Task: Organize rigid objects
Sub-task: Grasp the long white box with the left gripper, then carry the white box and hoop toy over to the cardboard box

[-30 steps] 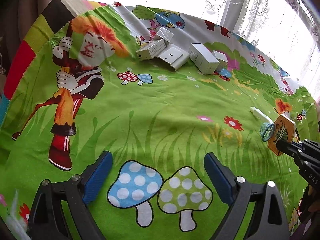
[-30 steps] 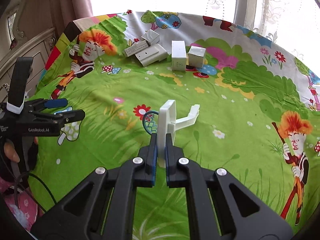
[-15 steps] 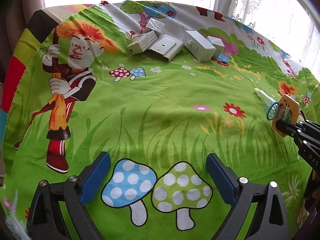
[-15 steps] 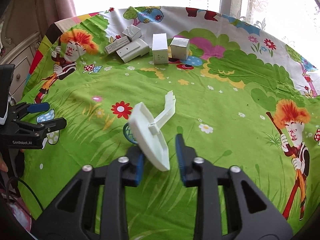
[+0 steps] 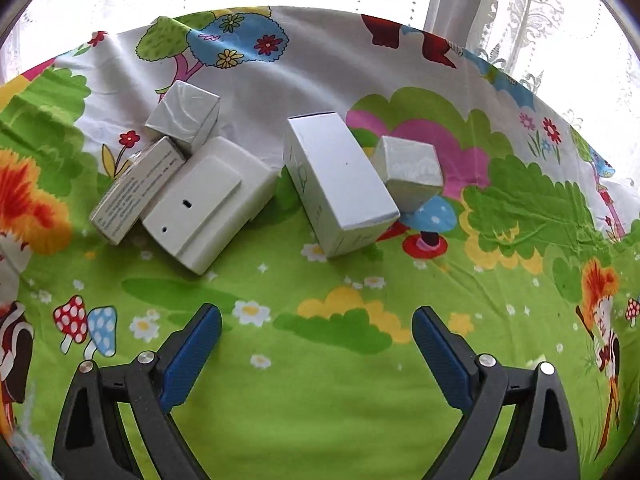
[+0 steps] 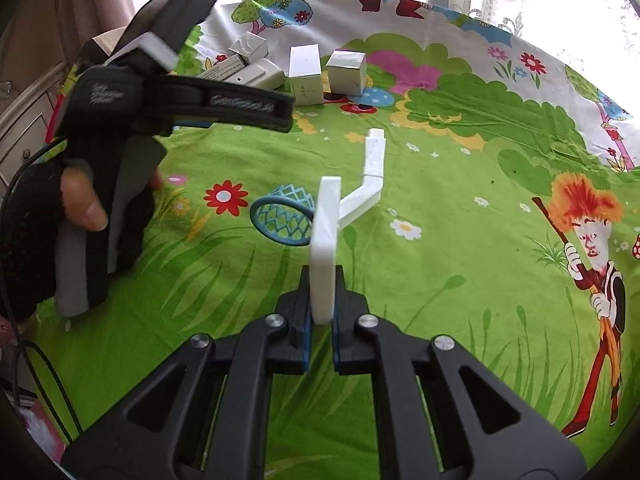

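A person's right gripper (image 6: pixel 320 316) is clamped on the flat white backboard of a toy basketball hoop (image 6: pixel 325 236), holding it upright above a cartoon-print bedsheet (image 6: pixel 440 216); the teal net ring (image 6: pixel 282 220) juts to the left and a white bent arm (image 6: pixel 370 176) reaches away beyond the board. The left gripper (image 5: pixel 316 344), fingers spread wide and holding nothing, hangs over the sheet just short of 5 white boxes: a long box (image 5: pixel 338 184) with a small cube (image 5: pixel 410 170) touching its right side, and to the left a flat device (image 5: pixel 212 204), a slim carton (image 5: pixel 136 192) and another cube (image 5: pixel 184 116) bunched together. A gloved hand (image 6: pixel 80 208) grips the left tool's handle.
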The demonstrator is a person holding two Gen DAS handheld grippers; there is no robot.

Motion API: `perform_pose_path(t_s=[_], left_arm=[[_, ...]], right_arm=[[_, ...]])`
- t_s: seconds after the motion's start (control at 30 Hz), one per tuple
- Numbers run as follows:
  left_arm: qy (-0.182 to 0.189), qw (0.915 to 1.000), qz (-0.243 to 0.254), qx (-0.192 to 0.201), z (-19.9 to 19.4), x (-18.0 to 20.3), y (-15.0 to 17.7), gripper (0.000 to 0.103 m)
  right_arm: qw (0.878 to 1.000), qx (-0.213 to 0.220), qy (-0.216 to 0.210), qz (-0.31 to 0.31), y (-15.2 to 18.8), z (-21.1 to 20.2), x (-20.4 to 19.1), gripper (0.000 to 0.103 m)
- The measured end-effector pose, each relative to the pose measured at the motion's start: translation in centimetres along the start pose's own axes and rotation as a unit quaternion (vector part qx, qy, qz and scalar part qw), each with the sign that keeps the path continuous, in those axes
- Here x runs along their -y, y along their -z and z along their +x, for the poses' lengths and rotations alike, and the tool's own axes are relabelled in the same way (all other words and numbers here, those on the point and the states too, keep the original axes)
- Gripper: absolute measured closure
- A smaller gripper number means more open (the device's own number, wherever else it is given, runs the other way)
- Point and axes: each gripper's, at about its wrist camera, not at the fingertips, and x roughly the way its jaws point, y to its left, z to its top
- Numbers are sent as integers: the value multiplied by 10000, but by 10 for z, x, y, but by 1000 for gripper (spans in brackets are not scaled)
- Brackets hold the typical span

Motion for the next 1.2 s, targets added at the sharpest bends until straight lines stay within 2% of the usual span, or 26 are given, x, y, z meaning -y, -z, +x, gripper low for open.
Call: perform_pose_path(t_s=[0.1,0.17,0.2,0.27,0.37,0.47,0.53,0.63,0.7,0.77,0.83,0.9,1.0,1.1,1.13,1.17,1.2], left_arm=[[-216,9997,-90,90,17,13,-24,6],[-546,9984,4,134,26,20,-35,7],[-576,9983,37,84,29,21,-37,23],[-315,9994,142,-68,26,20,-33,62],[192,9991,386,-42,-13,15,-6,62],[343,9949,943,-48,-62,4,40,62],[506,9913,1198,-188,-87,-7,70,62],[624,9875,1405,-360,-111,-21,110,62],[601,9842,1633,-324,-119,-25,128,62],[474,9831,1762,-152,-123,-25,135,62],[476,9853,1626,-201,-116,-26,132,59],[391,9893,1400,-140,-112,-25,125,43],[118,9935,1132,49,-105,-23,115,31],[21,9948,1020,-63,-89,-22,110,31],[76,9954,956,11,-90,-25,111,33],[108,9956,930,32,-91,-26,111,39],[108,9958,909,78,-92,-28,112,52]], right_arm=[[10000,1,-41,37,0,0,2,93],[10000,1,-39,34,0,0,1,93],[10000,1,-39,37,0,0,2,93],[10000,1,-60,56,0,0,2,93],[9999,3,-102,89,0,0,3,93],[9998,3,-158,135,-1,0,5,93],[9997,4,-193,166,-1,0,6,93],[9997,1,-181,152,-1,0,5,93],[9997,1,-178,151,-1,0,4,93],[9997,0,-177,150,-1,0,4,93],[9998,-1,-160,136,-1,0,4,93],[9998,0,-145,128,-1,0,4,93],[9999,-2,-123,109,-1,0,4,93],[9998,-1,-134,118,0,0,4,93],[9998,-1,-133,117,0,0,4,93],[9998,0,-131,115,0,0,4,93],[9998,1,-131,114,0,0,4,93]])
